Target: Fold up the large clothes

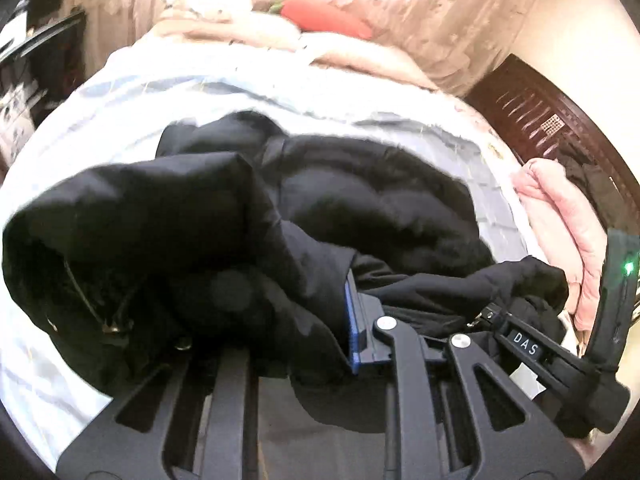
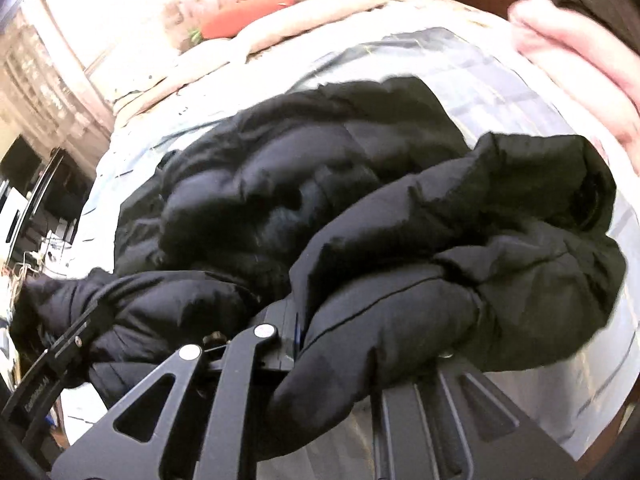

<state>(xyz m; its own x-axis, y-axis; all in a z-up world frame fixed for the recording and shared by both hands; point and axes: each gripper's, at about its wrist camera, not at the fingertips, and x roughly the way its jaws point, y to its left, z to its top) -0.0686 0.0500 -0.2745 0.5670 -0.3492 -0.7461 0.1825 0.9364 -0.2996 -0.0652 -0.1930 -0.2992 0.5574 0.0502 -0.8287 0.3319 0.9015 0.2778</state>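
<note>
Black puffer jacket (image 1: pixel 360 200) lies lengthwise away across the bed (image 1: pixel 120 108) — left tool (image 1: pixel 344 320) and right tool (image 2: pixel 296 336) each pinching its near edge.

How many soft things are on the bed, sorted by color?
Black: 1, the puffy jacket
Pink: 1, the folded blanket
Red: 1, the pillow
Total: 3

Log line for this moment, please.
fold in progress | left gripper: shut on black puffer jacket | right gripper: shut on jacket | on bed
</note>
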